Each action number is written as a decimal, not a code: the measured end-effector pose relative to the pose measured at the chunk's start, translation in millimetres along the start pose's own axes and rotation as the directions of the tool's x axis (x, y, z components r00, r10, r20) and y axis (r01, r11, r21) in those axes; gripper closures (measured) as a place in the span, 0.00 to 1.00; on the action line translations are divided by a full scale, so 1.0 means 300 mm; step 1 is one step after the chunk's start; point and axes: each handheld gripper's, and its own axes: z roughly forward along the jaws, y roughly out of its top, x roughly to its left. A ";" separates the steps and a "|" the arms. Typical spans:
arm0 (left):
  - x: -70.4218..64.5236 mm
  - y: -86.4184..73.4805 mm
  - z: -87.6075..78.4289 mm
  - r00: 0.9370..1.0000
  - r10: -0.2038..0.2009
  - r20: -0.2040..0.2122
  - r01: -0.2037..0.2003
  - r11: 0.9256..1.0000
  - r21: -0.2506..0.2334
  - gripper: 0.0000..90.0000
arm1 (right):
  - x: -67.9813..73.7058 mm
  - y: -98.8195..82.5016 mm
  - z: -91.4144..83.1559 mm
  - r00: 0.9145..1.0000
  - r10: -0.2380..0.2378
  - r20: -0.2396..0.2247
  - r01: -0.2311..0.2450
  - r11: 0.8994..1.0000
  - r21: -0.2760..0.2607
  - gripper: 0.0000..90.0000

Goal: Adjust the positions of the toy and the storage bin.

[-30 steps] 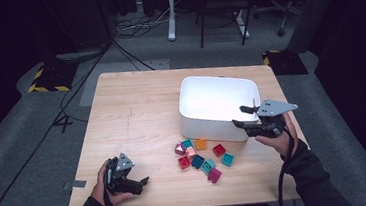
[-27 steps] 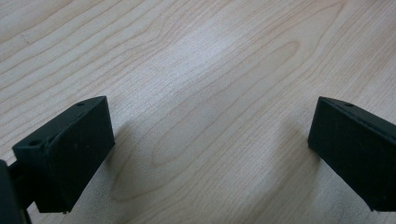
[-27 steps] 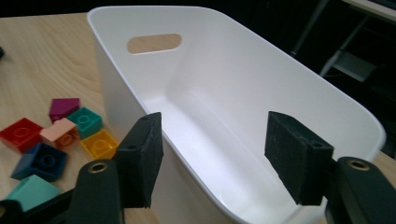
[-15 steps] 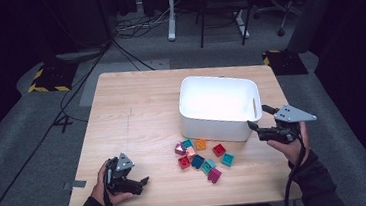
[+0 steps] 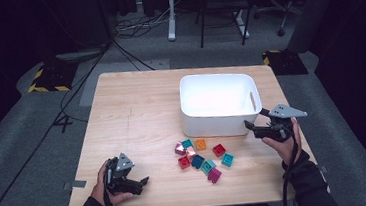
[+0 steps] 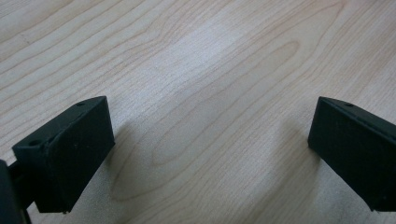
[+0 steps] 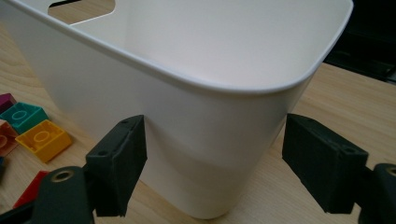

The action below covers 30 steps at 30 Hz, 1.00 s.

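1. The table (image 5: 137, 117) is a pale wooden top, bare across its left half.

2. The tub (image 5: 218, 102) is white and open-topped and stands on the table right of centre, toward the far edge. In the right gripper view its rounded near corner (image 7: 219, 140) rises just ahead of the jaws, with a handle slot at about 11 o'clock.

3. The blocks (image 5: 203, 156) lie in a loose cluster on the table at about 6 o'clock from the tub, near its front wall. They are red, teal, orange, pink and dark blue. In the right gripper view an orange block (image 7: 43, 138) and a teal block (image 7: 23, 116) sit at about 9 o'clock from the jaws.

4. The right gripper (image 5: 251, 126) is held just off the tub's near right corner, at about 4 o'clock from the tub's centre, pointing left. Its jaws have just been opening and stand wide apart, gripping nothing. The blocks lie at about 8 o'clock from it, apart from it.

5. The left gripper (image 5: 140, 183) rests near the table's front left edge, at about 8 o'clock from the blocks and well apart from them. Its jaws are spread over bare wood (image 6: 205, 116), grasping nothing.
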 end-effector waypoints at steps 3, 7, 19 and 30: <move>0.000 0.000 0.000 1.000 0.001 -0.001 -0.001 1.000 0.000 0.01 | 0.000 -0.030 0.001 1.000 0.016 -0.023 -0.015 1.000 0.025 0.29; 0.000 0.000 0.000 1.000 0.001 -0.002 -0.001 1.000 0.000 0.01 | 0.000 -0.059 -0.004 0.999 0.006 -0.043 -0.003 0.999 0.053 0.30; -0.001 0.000 -0.001 1.000 0.000 -0.004 0.000 1.000 0.000 0.01 | 0.118 -0.145 -0.015 0.974 -0.067 -0.218 0.095 0.988 0.122 0.35; -0.002 -0.001 -0.001 1.000 -0.002 0.007 0.002 1.000 0.004 0.01 | 0.269 -0.205 0.031 0.921 -0.126 -0.369 0.202 0.964 0.175 0.36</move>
